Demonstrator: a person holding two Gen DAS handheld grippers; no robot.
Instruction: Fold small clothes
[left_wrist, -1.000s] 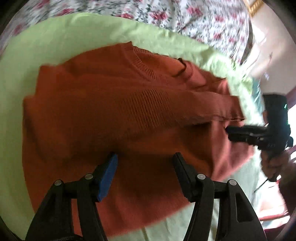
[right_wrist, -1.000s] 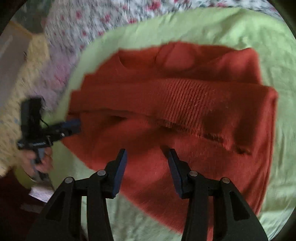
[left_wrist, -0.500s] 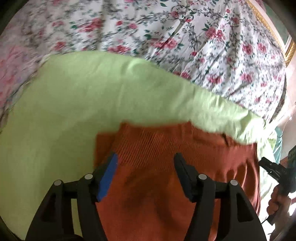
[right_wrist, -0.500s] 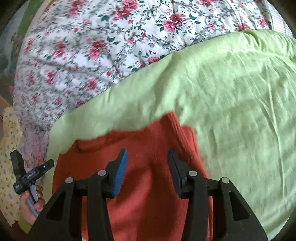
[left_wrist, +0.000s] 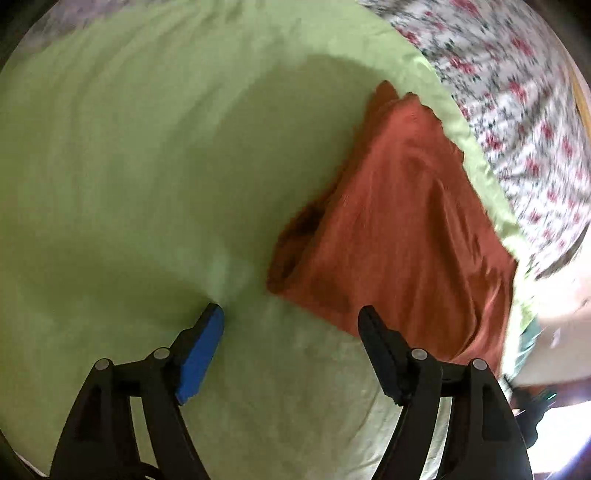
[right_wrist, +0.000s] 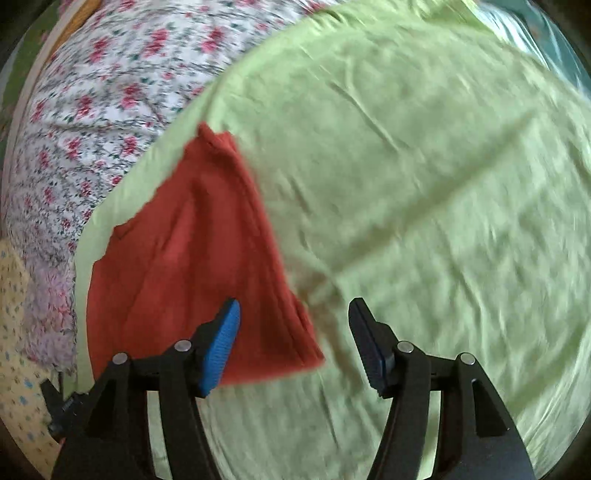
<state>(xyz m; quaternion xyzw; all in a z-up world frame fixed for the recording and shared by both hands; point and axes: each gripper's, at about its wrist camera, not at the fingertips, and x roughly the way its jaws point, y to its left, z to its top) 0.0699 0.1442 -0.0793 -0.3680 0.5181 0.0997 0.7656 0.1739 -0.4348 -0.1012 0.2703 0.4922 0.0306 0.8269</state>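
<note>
A rust-orange knit sweater (left_wrist: 402, 221) lies folded into a compact stack on the light green sheet (left_wrist: 129, 166). In the left wrist view it sits to the right of centre; my left gripper (left_wrist: 291, 317) is open and empty over bare sheet just left of its near corner. In the right wrist view the sweater (right_wrist: 192, 258) lies at the left. My right gripper (right_wrist: 293, 314) is open and empty, its left finger over the sweater's near right corner, its right finger over the green sheet (right_wrist: 424, 184).
A floral bedspread (right_wrist: 92, 96) with pink roses lies beyond the green sheet, also in the left wrist view (left_wrist: 524, 110). A yellow dotted cloth (right_wrist: 14, 332) is at the left edge. The other gripper's tip (right_wrist: 55, 402) shows at lower left.
The sweater went from spread open with a sleeve across it to a compact folded stack. Both grippers swung away from it, the left toward the left, the right toward the right. Both stayed open.
</note>
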